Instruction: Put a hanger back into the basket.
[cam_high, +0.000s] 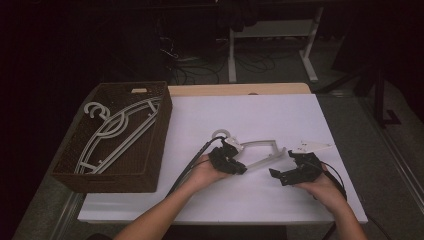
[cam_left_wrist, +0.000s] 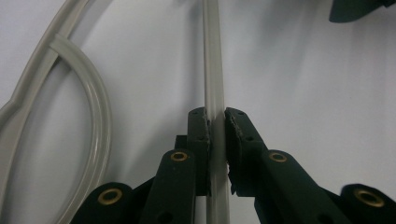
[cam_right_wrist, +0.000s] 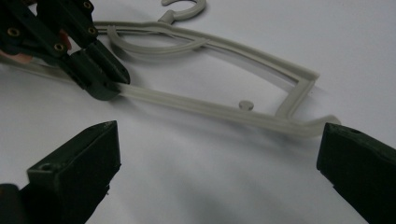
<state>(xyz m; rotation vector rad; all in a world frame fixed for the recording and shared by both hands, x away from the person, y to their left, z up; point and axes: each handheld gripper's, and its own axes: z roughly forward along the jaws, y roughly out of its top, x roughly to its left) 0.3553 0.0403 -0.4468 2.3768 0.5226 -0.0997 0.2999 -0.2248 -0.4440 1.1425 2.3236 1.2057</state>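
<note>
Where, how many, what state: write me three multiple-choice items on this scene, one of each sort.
1. Where on the table does the basket stand?
A. right edge
B. left edge
C. middle

2. How many hangers lie on the table outside the basket?
A. one
B. three
C. five

3. What state is the left gripper in?
A. open above the basket
B. lying let go on the table
C. shut on the hanger

Key:
1 B, as the high view shows the basket at the table's left edge.
2 A, as a single hanger lies on the white top.
3 C, as the left gripper view shows both pads pressing the hanger's bar.
</note>
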